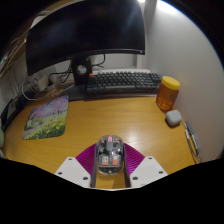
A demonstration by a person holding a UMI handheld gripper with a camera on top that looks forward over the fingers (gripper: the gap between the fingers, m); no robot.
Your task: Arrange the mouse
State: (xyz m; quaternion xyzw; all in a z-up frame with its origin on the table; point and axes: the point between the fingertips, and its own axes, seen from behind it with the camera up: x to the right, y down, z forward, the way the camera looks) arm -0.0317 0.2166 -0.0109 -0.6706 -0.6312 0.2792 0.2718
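A see-through computer mouse [109, 152] with its inner parts showing sits between my gripper's [110, 162] two fingers, over the wooden desk [120, 120]. Both magenta pads [87, 158] press against its sides, so the gripper is shut on it. I cannot tell whether the mouse rests on the desk or is held just above it. A mouse pad with a flower-field picture [47, 117] lies on the desk ahead and to the left, apart from the mouse.
A black keyboard [122, 82] lies at the back below a dark monitor [85, 35]. An orange bottle [168, 93] stands to the right, with a small grey object [174, 118] in front of it. Cables [35, 90] lie at the back left.
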